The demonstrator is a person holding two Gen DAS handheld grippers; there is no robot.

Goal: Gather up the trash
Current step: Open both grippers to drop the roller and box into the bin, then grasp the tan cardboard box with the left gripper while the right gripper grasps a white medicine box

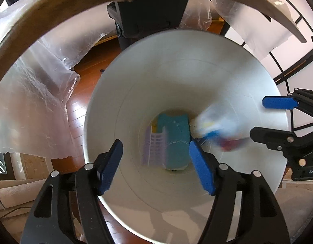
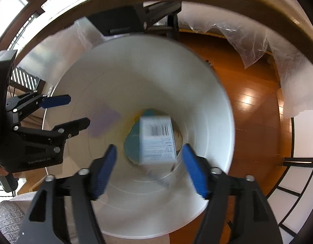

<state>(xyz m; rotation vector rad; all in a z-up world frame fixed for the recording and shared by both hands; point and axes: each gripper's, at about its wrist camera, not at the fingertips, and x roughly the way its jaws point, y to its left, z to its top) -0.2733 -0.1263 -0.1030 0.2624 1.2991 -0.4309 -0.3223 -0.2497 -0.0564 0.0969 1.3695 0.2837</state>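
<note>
I look down into a white bin from both grippers. My left gripper hangs open over its mouth with nothing between the blue pads. Deep inside lie a teal packet and a lavender box. A blurred white, blue and red wrapper is in the air inside the bin's right side. My right gripper is open too. A blurred white box with a barcode is below its fingers, inside the bin and free of the pads. Each gripper shows in the other's view: right gripper, left gripper.
The bin stands on a glossy wooden floor. Clear plastic sheeting drapes on the left. A curved wooden edge arcs overhead. A black container stands behind the bin. Black-framed white panels are on the right.
</note>
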